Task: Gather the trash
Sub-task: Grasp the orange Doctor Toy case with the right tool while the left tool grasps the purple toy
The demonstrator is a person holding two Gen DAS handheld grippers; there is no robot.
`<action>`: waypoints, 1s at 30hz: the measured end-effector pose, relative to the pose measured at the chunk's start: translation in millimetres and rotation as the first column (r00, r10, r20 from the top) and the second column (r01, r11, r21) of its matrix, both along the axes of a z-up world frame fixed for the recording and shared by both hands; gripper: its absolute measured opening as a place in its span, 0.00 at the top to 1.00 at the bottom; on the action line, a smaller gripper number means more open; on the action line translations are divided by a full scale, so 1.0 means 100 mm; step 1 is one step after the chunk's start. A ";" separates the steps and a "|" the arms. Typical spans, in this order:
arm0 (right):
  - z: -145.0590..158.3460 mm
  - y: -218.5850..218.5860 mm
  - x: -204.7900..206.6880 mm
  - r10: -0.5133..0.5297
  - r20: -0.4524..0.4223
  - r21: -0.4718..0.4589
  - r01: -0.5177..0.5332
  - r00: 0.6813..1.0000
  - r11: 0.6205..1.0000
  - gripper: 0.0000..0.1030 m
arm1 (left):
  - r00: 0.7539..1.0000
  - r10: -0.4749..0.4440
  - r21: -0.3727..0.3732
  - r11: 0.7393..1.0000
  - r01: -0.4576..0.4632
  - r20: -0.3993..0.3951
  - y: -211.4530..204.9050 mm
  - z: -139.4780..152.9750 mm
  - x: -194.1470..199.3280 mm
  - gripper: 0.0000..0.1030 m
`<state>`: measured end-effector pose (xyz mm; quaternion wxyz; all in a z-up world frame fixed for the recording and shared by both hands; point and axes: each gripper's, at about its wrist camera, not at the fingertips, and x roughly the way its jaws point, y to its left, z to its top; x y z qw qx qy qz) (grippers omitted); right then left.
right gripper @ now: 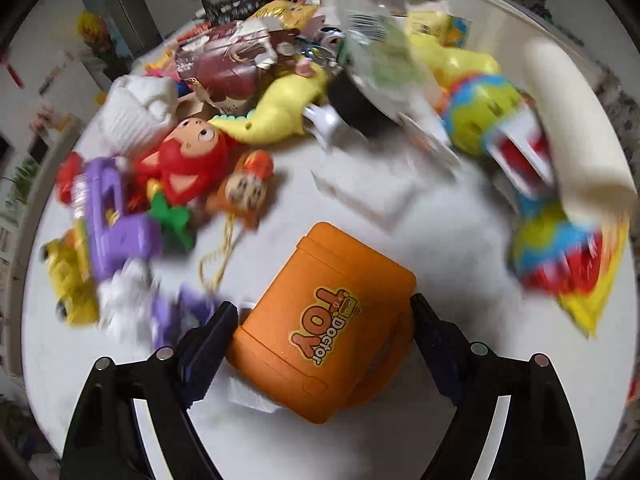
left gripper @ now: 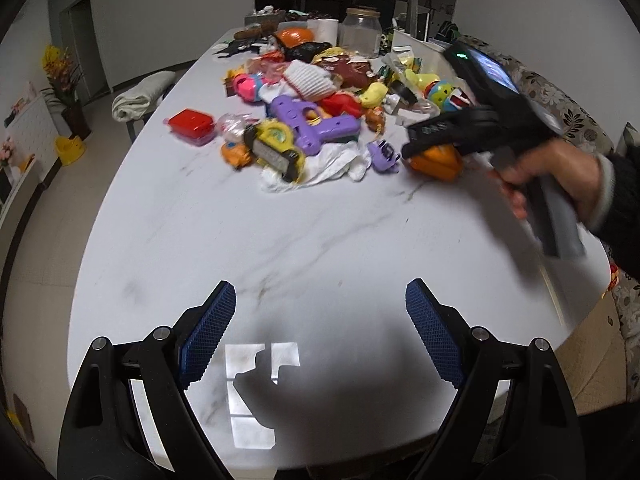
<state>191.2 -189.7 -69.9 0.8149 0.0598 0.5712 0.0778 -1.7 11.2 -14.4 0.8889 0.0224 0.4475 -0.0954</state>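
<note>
My right gripper (right gripper: 324, 316) is shut on an orange "Doctor Toy" case (right gripper: 324, 332), its pads pressing both sides, just above the white marble table (right gripper: 420, 432). In the left wrist view the right gripper (left gripper: 416, 148) holds the orange case (left gripper: 436, 162) at the right edge of a pile of toys and wrappers (left gripper: 312, 96). My left gripper (left gripper: 320, 316) is open and empty over the near bare part of the table (left gripper: 280, 224). Crumpled white tissue (left gripper: 332, 164) lies under a purple toy gun (left gripper: 316, 124).
A glass jar (left gripper: 362, 32), a paper roll (left gripper: 326, 30) and boxes stand at the table's far end. A brown snack bag (right gripper: 232, 64), a yellow dinosaur (right gripper: 280, 108), a red doll (right gripper: 188, 168) and a colourful wrapper (right gripper: 568, 256) surround the case. A floral sofa (left gripper: 568, 112) is right.
</note>
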 end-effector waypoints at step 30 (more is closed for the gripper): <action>0.58 -1.55 -1.93 -0.113 0.049 0.137 0.106 0.992 0.985 0.18 | 1.000 0.002 -0.052 0.999 -0.001 0.019 -1.00 -0.18 0.94 0.68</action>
